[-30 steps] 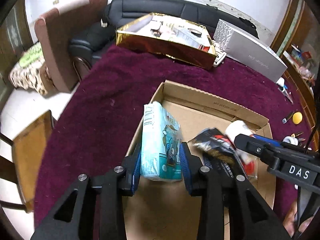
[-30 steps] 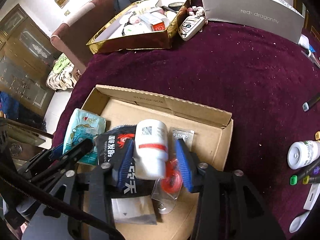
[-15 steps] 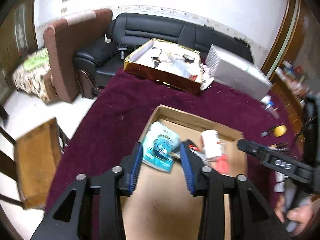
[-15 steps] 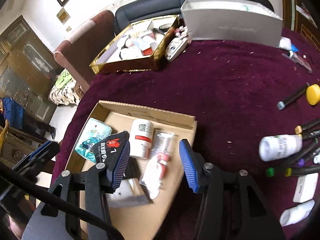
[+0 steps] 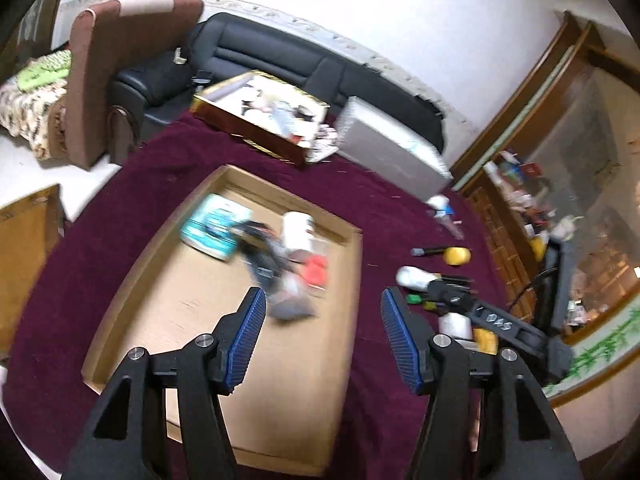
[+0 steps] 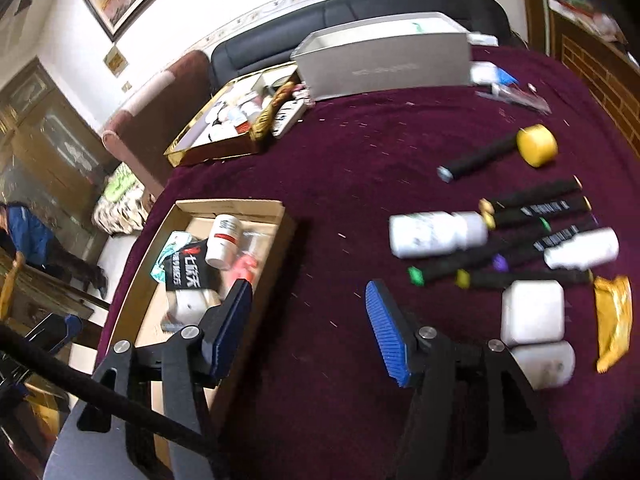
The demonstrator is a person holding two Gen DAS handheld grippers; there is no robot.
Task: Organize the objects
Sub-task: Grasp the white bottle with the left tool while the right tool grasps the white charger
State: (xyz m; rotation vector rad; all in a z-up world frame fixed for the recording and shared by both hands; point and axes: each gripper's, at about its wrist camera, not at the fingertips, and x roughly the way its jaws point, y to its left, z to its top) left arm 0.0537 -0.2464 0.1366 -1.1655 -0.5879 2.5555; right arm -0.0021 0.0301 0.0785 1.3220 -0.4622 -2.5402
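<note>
Both wrist views look steeply down from above the maroon tabletop [image 5: 120, 220], each past its own tongs. They share the cardboard box [image 5: 224, 320] [image 6: 280, 216], the sofa [image 6: 360, 12] and the scattered pens [image 6: 520, 208].

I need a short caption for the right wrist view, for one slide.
Open, empty right gripper above the maroon cloth, between the cardboard box and loose markers.
</note>
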